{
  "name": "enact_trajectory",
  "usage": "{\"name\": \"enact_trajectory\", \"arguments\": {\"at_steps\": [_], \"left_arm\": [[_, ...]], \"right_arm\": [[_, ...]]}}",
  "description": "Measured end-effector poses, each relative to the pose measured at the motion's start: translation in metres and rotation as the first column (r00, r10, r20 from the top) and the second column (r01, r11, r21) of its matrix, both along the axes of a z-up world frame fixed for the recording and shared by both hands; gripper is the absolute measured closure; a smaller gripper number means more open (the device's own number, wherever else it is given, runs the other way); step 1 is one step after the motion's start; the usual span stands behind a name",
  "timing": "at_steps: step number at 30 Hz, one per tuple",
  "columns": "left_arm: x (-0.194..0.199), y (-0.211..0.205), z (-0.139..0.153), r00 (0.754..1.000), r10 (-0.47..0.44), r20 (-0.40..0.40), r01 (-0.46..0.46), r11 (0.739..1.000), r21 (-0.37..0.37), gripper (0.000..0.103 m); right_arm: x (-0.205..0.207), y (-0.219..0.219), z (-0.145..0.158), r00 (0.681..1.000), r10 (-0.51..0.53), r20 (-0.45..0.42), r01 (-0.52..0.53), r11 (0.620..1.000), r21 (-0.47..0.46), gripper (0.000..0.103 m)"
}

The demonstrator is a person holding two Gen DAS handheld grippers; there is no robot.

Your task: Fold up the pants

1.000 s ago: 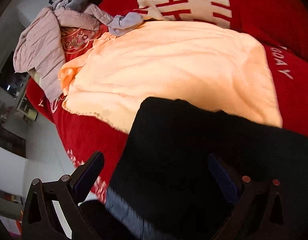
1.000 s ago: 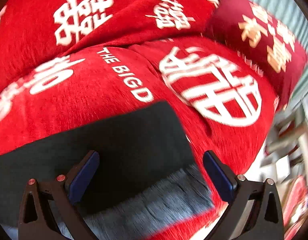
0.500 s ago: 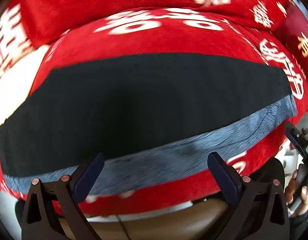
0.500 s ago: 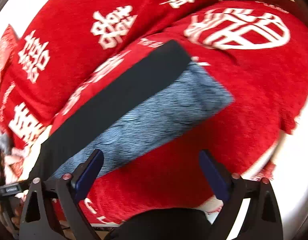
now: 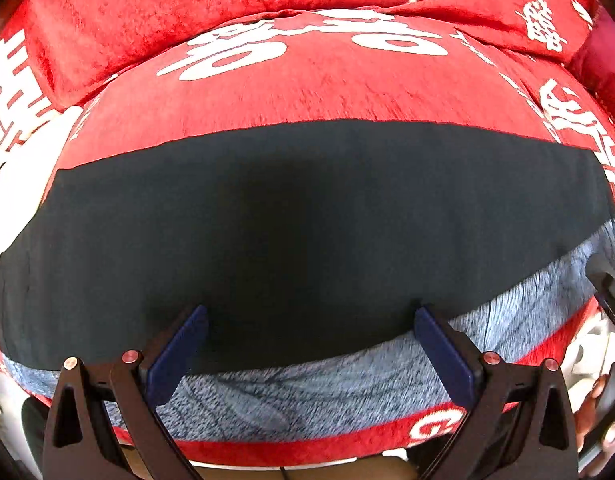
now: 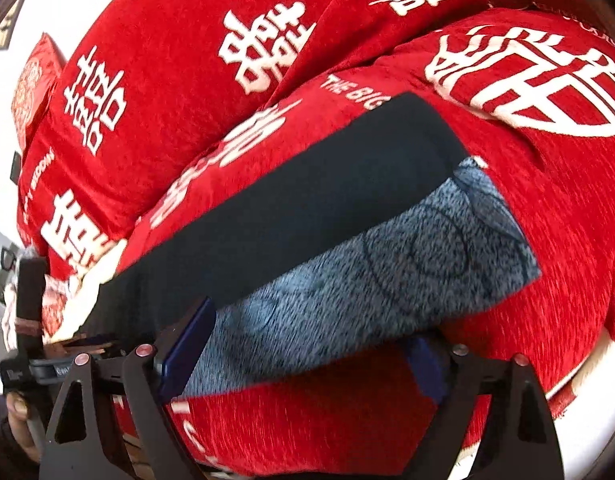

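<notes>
The black pants [image 5: 307, 220] lie flat as a long band across the red bed, with a strip of blue-grey fleece lining [image 5: 315, 396] showing along the near edge. My left gripper [image 5: 310, 348] is open and empty, hovering over the near edge at the middle of the band. In the right wrist view the pants [image 6: 307, 196] run diagonally, with the fleece lining [image 6: 387, 276] ending at the right. My right gripper [image 6: 307, 356] is open and empty over the fleece edge near the bed's front. The left gripper's body [image 6: 31, 320] shows at that view's left edge.
The red bedspread [image 5: 327, 92] with white characters covers the bed, rising to red pillows [image 6: 187, 60] at the back. A white sheet [image 5: 23, 152] shows at the far left. The bed's front edge [image 5: 307, 452] is just below the grippers. The right gripper's body [image 5: 607, 300] shows at the right.
Both grippers swung from the pants' ends to look across the flat band from the bed's front edge. Over the last half second both moved a little closer to the fleece edge.
</notes>
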State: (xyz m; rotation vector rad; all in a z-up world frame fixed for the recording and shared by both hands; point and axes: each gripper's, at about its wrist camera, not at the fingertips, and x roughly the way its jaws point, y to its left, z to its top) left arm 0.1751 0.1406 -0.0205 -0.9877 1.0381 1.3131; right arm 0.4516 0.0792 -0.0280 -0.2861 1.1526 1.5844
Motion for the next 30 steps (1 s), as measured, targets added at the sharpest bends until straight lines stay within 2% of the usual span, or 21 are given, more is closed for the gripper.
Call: {"name": "enact_trajectory", "arguments": {"at_steps": [4, 8, 11, 20, 26, 29, 30], "left_arm": [[0.002, 0.009, -0.002, 1.000, 0.008, 0.001, -0.008, 1.000, 0.005, 0.000], [0.006, 0.011, -0.001, 1.000, 0.015, 0.008, -0.016, 1.000, 0.009, 0.000], [0.009, 0.013, -0.002, 1.000, 0.020, 0.004, -0.020, 1.000, 0.020, 0.000], [0.011, 0.016, -0.002, 1.000, 0.027, 0.001, -0.027, 0.999, 0.026, 0.000], [0.012, 0.017, -0.002, 1.000, 0.027, 0.006, -0.028, 0.999, 0.024, 0.000], [0.012, 0.019, -0.001, 0.999, 0.042, 0.017, -0.043, 0.999, 0.012, 0.000], [0.012, 0.020, 0.000, 0.998, 0.050, 0.025, -0.050, 0.999, 0.009, 0.000]], "right_arm": [[0.001, -0.003, 0.001, 1.000, -0.002, -0.005, 0.002, 1.000, -0.011, 0.012], [-0.003, -0.019, -0.003, 0.998, 0.058, 0.002, -0.058, 0.997, -0.042, 0.012], [0.000, -0.020, -0.005, 0.999, 0.053, -0.005, -0.053, 0.998, -0.023, 0.012], [0.001, 0.018, 0.002, 1.000, 0.008, -0.016, -0.007, 0.998, 0.056, 0.009], [0.003, 0.015, 0.001, 0.999, 0.018, -0.031, -0.016, 0.998, 0.055, 0.009], [0.007, 0.015, -0.001, 0.997, 0.038, -0.068, -0.035, 0.998, 0.054, 0.005], [0.007, 0.017, -0.001, 0.996, 0.050, -0.078, -0.046, 0.997, 0.055, 0.000]]}}
